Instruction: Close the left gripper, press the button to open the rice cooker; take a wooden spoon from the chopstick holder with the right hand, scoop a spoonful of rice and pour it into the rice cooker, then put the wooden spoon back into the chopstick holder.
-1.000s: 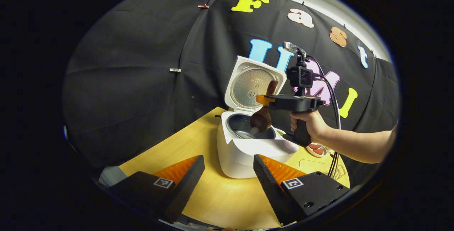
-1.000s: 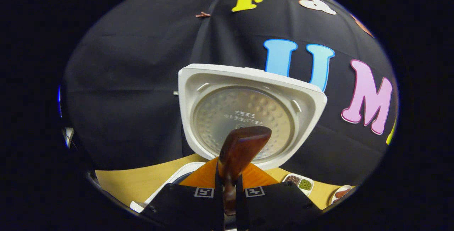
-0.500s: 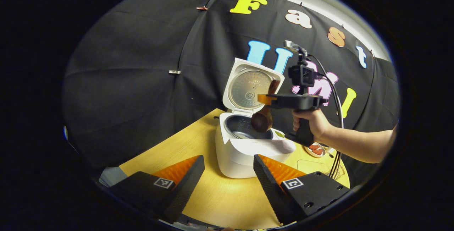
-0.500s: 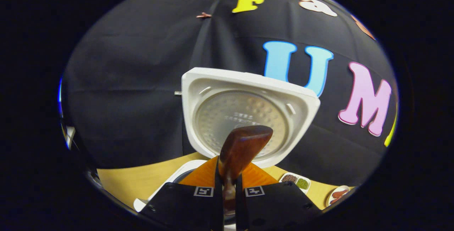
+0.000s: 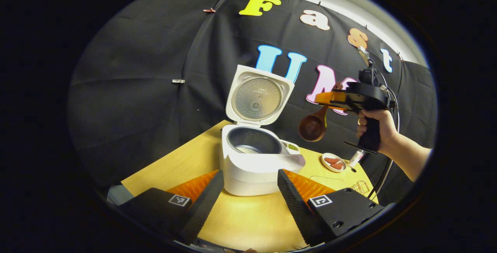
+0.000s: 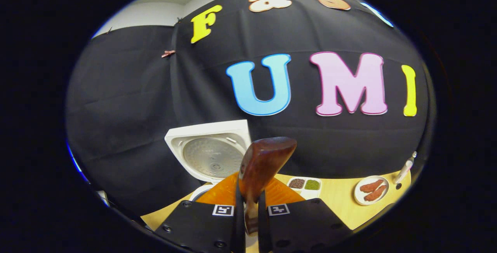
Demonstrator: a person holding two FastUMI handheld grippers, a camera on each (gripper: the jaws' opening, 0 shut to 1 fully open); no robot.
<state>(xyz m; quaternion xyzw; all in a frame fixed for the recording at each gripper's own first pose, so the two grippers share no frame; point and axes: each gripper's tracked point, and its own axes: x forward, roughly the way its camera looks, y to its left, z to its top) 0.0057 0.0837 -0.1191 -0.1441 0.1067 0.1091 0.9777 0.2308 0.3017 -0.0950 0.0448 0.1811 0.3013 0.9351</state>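
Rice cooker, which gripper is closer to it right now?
Left. The left gripper, open, sits right in front of the rice cooker; the right gripper, holding the wooden spoon, is off to its side.

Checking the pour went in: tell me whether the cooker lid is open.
Open. The lid stands raised behind the rice cooker, inner pot exposed.

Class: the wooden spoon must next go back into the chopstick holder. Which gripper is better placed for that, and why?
Right. The right gripper is shut on the wooden spoon, held off the rice cooker's right side. The left gripper is open and holds nothing.
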